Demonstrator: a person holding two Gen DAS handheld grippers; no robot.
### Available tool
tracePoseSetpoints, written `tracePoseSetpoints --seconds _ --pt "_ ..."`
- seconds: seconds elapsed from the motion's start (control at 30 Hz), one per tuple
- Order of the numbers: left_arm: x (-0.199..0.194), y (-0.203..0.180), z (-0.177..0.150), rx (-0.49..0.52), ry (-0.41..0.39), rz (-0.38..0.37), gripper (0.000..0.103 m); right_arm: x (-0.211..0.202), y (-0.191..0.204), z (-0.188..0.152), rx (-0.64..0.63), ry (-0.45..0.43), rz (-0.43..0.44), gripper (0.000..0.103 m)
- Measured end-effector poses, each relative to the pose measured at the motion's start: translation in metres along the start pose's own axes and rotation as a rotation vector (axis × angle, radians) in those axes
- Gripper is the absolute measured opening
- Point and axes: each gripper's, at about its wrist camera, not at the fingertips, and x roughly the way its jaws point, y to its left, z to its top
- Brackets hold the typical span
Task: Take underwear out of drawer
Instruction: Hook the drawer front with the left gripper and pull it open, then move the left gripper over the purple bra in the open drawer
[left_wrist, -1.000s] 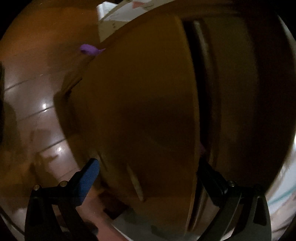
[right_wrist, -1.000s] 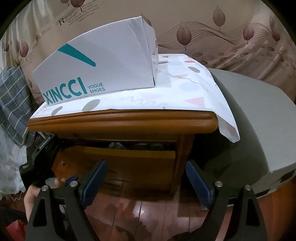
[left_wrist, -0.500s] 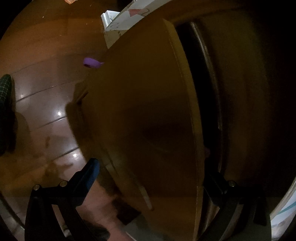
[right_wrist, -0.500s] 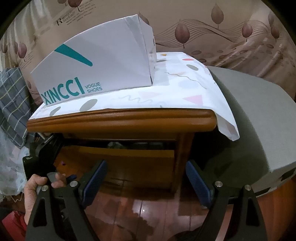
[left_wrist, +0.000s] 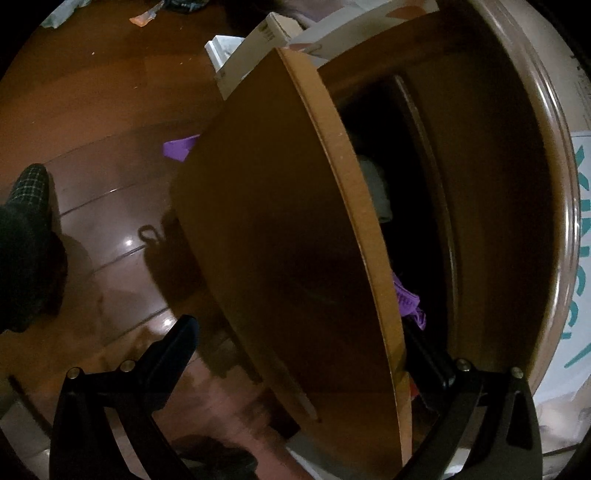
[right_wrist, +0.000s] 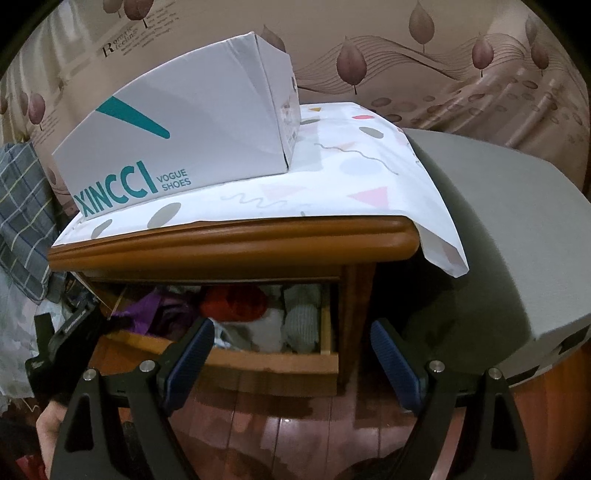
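Drawer (right_wrist: 236, 363) stands pulled out from the wooden nightstand (right_wrist: 236, 240) in my right wrist view, its long axis running across the picture and its front panel facing me. Inside lie bundled clothes: a purple piece (right_wrist: 147, 308) at the left end, a red bundle (right_wrist: 234, 302) mid-way, grey and white rolls (right_wrist: 301, 321) toward the right. Which of these is the underwear I cannot tell for sure. My right gripper (right_wrist: 291, 354) hangs before the drawer front with its blue-padded fingers spread wide, holding nothing. A white shoe box (right_wrist: 177, 140) sits on a patterned cloth (right_wrist: 351, 173) over the nightstand top. At the left end of the drawer I see the left gripper's dark body (right_wrist: 66, 339).

My left wrist view looks along the drawer front (left_wrist: 280, 229) from its end, so the panel runs away from me. My left gripper (left_wrist: 299, 354) straddles that panel, one finger outside, the other inside the drawer; whether it pinches the wood I cannot tell. Only this view shows a purple scrap (left_wrist: 181, 147) on the floor (left_wrist: 92, 110) and a checked slipper (left_wrist: 31, 188).
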Motion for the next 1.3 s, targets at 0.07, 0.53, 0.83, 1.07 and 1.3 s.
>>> tracePoseSetpoints --seconds 0.07,0.53,0.83,1.07,1.3 --pt "-0.006 0.001 0.0 0.022 0.004 0.019 0.103 -0.001 0.001 -0.001 -0.004 0.0 -0.006 0.089" --pt "-0.02 0.021 -0.011 0.067 0.024 0.056 0.103 0.002 -0.002 0.001 -0.005 0.005 -0.016 0.089" --pt "-0.033 0.038 -0.019 0.076 0.044 0.079 0.103 0.002 0.001 0.0 -0.022 0.004 -0.019 0.089" --pt "-0.047 0.048 -0.028 0.085 0.051 0.11 0.103 0.002 0.003 0.0 -0.025 0.006 -0.016 0.089" --pt "-0.054 0.053 -0.029 0.098 0.068 0.148 0.103 0.002 0.004 0.001 -0.033 0.004 -0.017 0.089"
